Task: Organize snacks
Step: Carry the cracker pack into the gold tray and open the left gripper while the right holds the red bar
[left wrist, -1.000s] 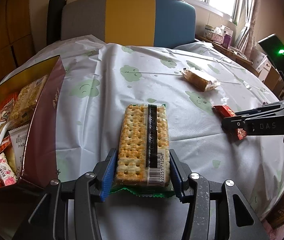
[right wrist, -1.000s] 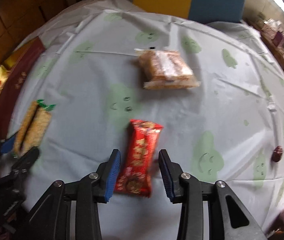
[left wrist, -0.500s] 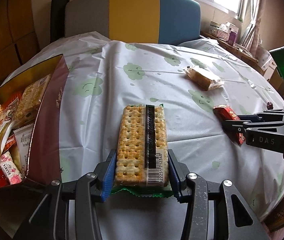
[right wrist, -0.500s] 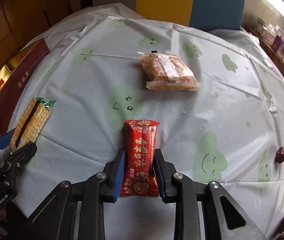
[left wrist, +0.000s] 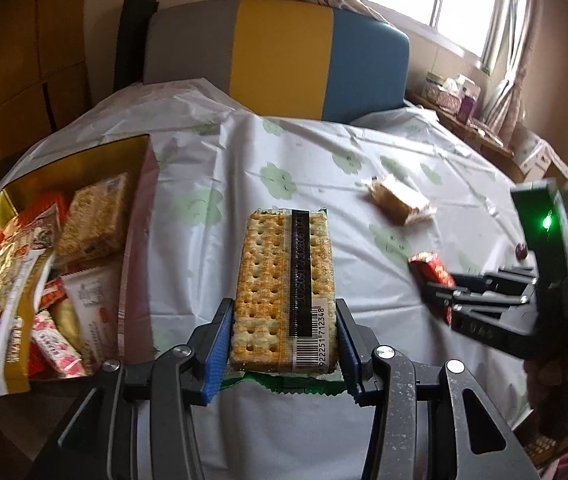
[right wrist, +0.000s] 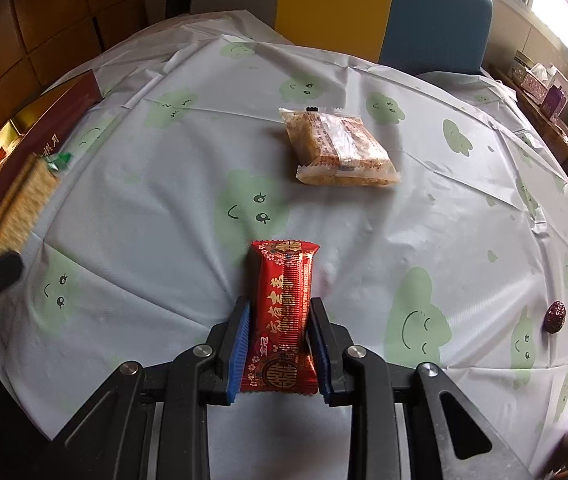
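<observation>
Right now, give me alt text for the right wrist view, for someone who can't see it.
The right gripper clamps a red snack packet on a cloud-print tablecloth. Beyond it lies a clear-wrapped pastry; a dried red date sits at the right.

Snack box (left wrist: 140,240) left of cracker pack (left wrist: 284,280)

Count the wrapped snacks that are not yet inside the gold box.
3. The clear-wrapped cracker pack sits in the left gripper, the red foil bar in the right gripper, and the clear-wrapped pastry lies on the tablecloth.
</observation>
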Demonstrator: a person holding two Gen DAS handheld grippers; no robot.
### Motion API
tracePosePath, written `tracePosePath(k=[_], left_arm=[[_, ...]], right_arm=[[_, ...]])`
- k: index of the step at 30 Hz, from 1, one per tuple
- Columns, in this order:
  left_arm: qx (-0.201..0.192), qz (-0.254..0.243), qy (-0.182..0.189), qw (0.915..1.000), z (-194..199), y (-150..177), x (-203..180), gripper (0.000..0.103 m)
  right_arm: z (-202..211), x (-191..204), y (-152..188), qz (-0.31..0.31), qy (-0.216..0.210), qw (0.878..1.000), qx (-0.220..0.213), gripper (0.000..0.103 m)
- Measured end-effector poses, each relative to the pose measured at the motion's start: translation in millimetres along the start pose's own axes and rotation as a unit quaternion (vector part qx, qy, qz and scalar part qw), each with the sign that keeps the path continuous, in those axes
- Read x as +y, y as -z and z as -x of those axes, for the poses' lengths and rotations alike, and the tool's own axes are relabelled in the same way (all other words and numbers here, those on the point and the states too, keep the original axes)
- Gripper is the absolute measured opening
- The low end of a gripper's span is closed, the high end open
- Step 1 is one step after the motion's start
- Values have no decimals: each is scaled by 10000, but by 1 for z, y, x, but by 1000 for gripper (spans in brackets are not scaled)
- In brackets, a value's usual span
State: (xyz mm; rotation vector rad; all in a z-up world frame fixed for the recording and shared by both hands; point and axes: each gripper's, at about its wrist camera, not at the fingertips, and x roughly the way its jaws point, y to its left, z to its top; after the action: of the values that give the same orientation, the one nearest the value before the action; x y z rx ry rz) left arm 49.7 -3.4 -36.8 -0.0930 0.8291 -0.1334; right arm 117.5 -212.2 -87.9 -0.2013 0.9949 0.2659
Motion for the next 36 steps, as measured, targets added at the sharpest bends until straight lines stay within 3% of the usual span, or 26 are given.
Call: tracePosePath(k=[9,15,20,27,33,36], left_arm=[[-224,416,-113,9988,22,-13,32,48],[-368,983,-337,9939,35,-22,80,48],[-530,1729,-762,9806,53,-24,142,48],[-489,2288,-1434,9616,63,-16,208,48],[-213,2331,-1823,9550,43,-8,231,48],[-6,2241,-1916,9555,29,0,233,48]], right_arm=[[0,2,1,54,71,10000,-43,29],[1,3,1,68,107,9999,-70,28],[1,4,1,68,119,9999,-76,28],[1,5,1,82,142,9998,-87,28],[1,5,1,79,146,9998,-93,28],[1,5,1,74,141,9998,-91,28]])
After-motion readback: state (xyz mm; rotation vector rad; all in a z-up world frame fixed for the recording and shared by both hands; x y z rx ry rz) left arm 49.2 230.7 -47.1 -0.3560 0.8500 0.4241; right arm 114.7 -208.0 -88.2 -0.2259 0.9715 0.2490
